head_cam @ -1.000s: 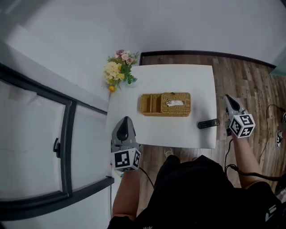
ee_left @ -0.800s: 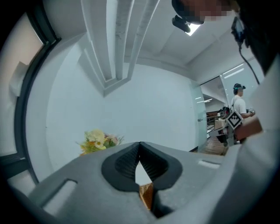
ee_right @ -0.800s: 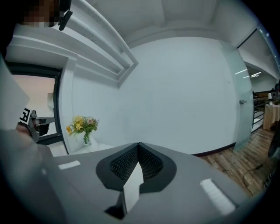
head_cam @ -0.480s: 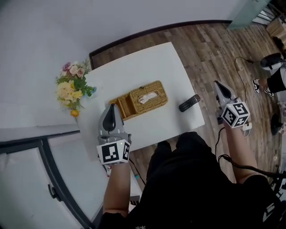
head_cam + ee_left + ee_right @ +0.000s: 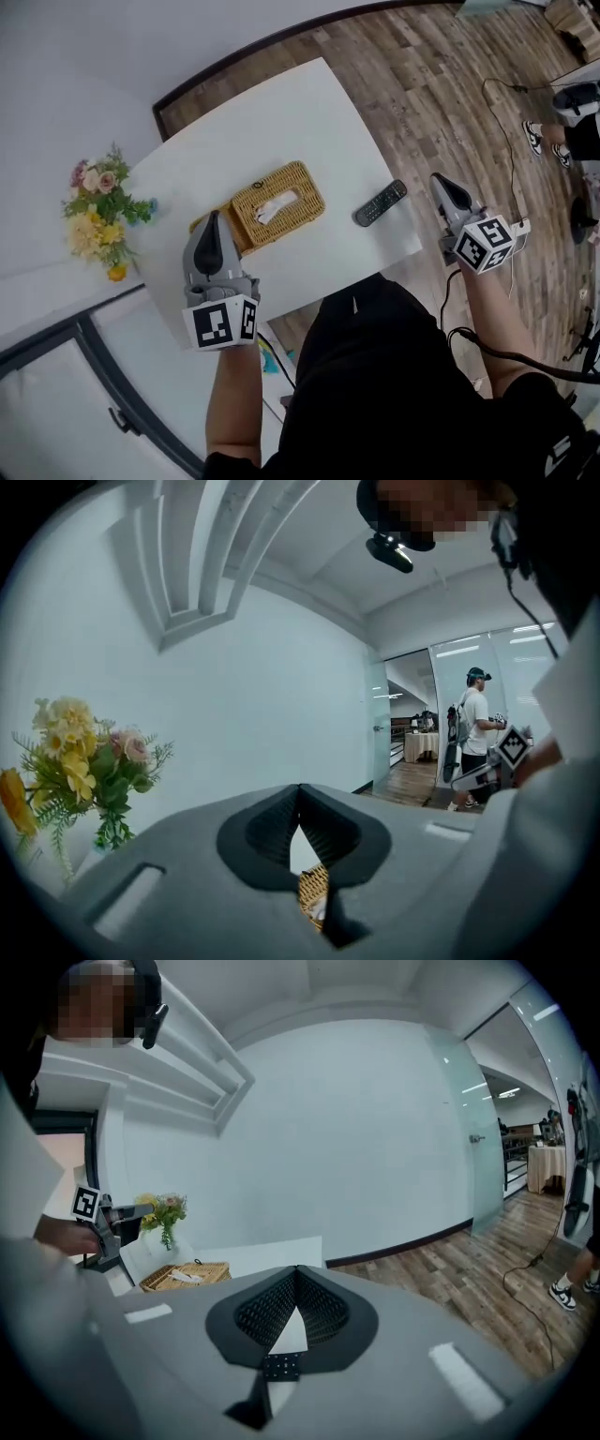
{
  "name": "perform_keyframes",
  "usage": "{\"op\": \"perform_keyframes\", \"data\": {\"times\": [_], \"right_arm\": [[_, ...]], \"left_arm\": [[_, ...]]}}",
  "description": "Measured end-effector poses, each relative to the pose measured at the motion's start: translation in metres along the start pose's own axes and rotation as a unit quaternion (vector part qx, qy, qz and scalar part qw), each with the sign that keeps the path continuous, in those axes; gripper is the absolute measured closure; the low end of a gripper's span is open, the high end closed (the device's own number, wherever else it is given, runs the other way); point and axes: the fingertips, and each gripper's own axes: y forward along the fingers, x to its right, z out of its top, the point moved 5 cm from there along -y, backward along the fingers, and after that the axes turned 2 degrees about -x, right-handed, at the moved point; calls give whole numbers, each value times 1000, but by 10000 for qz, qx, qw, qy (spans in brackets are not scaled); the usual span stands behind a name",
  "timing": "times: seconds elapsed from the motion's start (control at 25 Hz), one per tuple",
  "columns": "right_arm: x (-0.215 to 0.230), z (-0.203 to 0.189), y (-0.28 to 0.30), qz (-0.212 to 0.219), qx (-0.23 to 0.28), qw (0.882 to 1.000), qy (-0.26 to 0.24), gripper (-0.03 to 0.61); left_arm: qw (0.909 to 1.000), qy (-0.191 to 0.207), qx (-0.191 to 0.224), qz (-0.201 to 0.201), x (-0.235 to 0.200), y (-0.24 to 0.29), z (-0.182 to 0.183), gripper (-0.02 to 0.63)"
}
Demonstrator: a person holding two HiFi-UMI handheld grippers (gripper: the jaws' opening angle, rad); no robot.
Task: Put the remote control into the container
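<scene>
A black remote control [image 5: 381, 202] lies on the white table [image 5: 309, 122], to the right of a wicker container [image 5: 278, 202] that holds a white tissue. My left gripper [image 5: 214, 217] is shut and empty, and its tip hangs over the container's left end, hiding the small compartment there. In the left gripper view a strip of the wicker container [image 5: 314, 892] shows below the closed left gripper [image 5: 300, 789]. My right gripper [image 5: 438, 178], shut and empty, hovers off the table's right edge, apart from the remote. Below the closed right gripper [image 5: 297, 1269] a bit of the remote control [image 5: 279, 1367] shows.
A bunch of flowers [image 5: 98, 217] stands at the table's left edge. Wooden floor [image 5: 450, 84] with a cable surrounds the table on the right. A second person [image 5: 476, 733] stands far off by a glass door, and shoes [image 5: 574, 98] show at the right.
My left gripper has travelled from the table's near left edge to the container's left end. My right gripper stays right of the remote. The head view has swung round.
</scene>
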Motion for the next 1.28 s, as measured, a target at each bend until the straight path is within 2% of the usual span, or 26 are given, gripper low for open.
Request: {"op": "perform_keyframes", "data": {"times": [0.4,0.52,0.68,0.84,1.08,1.28], "right_arm": [[34,-75,32,252,-488,9971,528,562],[37,-95,39,406,-585,9943,792,520],[42,-117,51,665,-861,9856,1295,431],[48,-134,64,1023,-1070,9675,2051,282],[44,-145,80,1403,-1316,9556,2234,230],[36,-161,89,1606,-1639,9495,2141,230]], "left_arm": [[9985,-71,-481,-267,25,44,-39,614],[9978,-65,-563,-339,32,53,-46,614],[9969,-122,-677,-371,36,58,-52,614],[9968,-181,-710,-309,37,60,-52,614],[9967,-152,-765,-234,39,60,-55,614],[9965,-170,-812,-133,41,57,-58,614]]}}
